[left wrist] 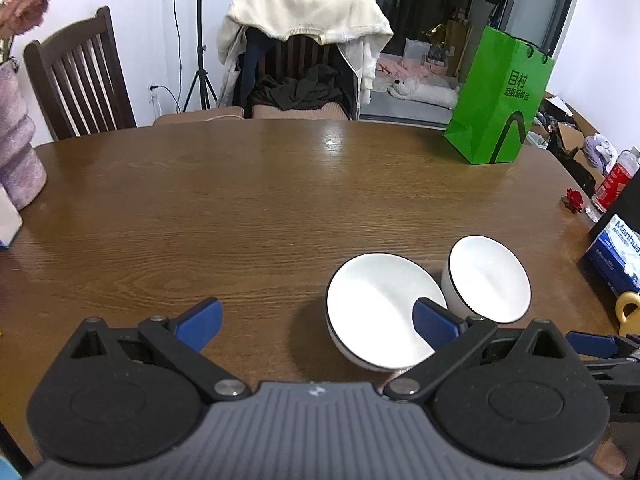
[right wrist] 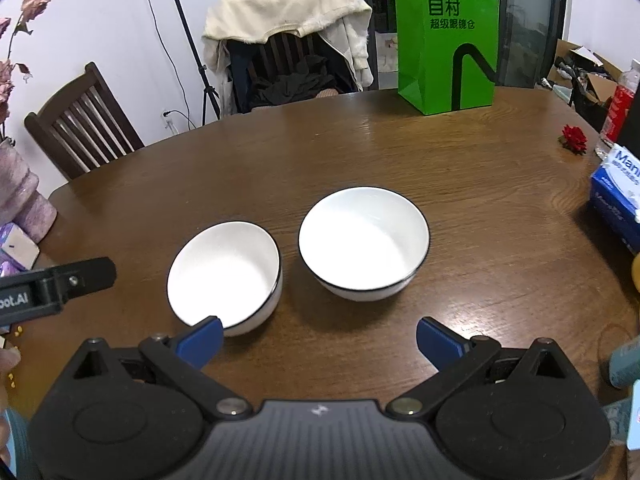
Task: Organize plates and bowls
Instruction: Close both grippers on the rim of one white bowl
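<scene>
Two white bowls with thin dark rims sit upright and empty on the brown wooden table [right wrist: 400,152], side by side and close together but, as your right wrist camera shows, not touching. The larger bowl [right wrist: 363,242] is on the right in that view, the smaller bowl [right wrist: 225,274] to its left and a little nearer to you. Your right gripper [right wrist: 319,338] hangs low over the table just in front of them, its blue-padded fingers [right wrist: 202,338] spread wide and holding nothing; the left pad overlaps the near rim of the smaller bowl in the picture, though you cannot tell whether it touches. Your left gripper [left wrist: 318,322] is also spread wide and empty, aimed across the bare table, with the same two bowls off to its right: its right pad covers part of the nearer bowl [left wrist: 380,310], and the other bowl [left wrist: 490,278] stands just beyond. Part of your left gripper shows at the left edge of the right wrist view. On the far side of the table stands a green paper bag [right wrist: 446,40], a small red flower [right wrist: 574,138] lies near the right edge, and a blue tissue box [right wrist: 616,200] sits close to it. Behind the table are a dark wooden chair [right wrist: 82,124] and another chair draped with a cream jacket [right wrist: 292,16].
</scene>
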`<act>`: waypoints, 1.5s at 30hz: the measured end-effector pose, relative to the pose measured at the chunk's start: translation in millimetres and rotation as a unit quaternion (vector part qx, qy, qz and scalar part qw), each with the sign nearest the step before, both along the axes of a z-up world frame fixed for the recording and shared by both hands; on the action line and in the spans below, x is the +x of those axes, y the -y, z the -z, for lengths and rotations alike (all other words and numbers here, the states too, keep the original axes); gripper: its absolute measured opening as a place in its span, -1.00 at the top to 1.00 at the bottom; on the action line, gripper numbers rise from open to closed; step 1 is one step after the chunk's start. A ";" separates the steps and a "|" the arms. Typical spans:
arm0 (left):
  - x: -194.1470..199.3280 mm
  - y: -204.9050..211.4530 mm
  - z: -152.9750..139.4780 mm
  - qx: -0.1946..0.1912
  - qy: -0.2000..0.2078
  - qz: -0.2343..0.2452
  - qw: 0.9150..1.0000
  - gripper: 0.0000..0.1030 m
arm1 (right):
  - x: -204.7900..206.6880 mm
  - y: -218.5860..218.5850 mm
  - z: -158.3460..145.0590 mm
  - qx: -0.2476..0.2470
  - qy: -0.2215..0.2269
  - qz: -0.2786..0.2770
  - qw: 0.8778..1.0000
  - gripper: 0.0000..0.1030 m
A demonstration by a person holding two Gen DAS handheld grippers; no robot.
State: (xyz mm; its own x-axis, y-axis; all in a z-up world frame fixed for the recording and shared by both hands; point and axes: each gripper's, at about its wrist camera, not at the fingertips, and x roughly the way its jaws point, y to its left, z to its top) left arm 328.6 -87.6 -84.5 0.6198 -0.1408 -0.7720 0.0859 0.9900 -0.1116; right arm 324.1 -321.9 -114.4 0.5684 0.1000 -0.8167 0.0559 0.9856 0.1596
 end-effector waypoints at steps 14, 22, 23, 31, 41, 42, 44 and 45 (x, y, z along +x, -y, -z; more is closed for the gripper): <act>46.1 5.4 35.4 0.003 -0.030 -0.009 1.000 -1.00 | 46.2 -6.2 21.7 0.026 -0.011 0.012 1.000 -0.94; 56.9 4.5 54.3 -0.003 -0.052 -0.015 0.999 -0.76 | 57.4 -10.2 36.2 0.041 -0.028 0.008 0.999 -0.53; 58.0 4.6 56.0 -0.005 -0.055 -0.014 0.998 -0.69 | 58.4 -11.1 36.5 0.044 -0.027 0.007 0.999 -0.47; 63.2 6.3 64.5 -0.012 -0.069 -0.014 0.997 -0.50 | 55.0 -14.2 34.0 0.051 -0.025 0.003 0.998 -0.10; 67.4 6.9 72.8 -0.017 -0.080 -0.010 0.997 -0.19 | 61.1 -14.0 45.1 0.063 -0.049 0.005 0.997 0.41; 67.7 6.5 73.8 -0.018 -0.082 -0.010 0.996 -0.13 | 62.9 -15.6 46.3 0.061 -0.050 0.004 0.997 0.46; 67.9 5.9 75.5 -0.019 -0.085 -0.009 0.996 -0.03 | 66.6 -18.4 49.0 0.058 -0.052 0.002 0.997 0.51; 68.3 6.1 76.3 -0.019 -0.087 -0.009 0.996 0.02 | 67.5 -19.0 50.5 0.057 -0.053 0.000 0.997 0.52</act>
State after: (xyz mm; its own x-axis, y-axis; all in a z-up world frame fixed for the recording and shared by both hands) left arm 396.9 -93.8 -160.8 0.4798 -0.1622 -0.8623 0.0439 0.9860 -0.1611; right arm 391.7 -302.9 -165.0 0.4794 0.1960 -0.8554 0.0792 0.9611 0.2646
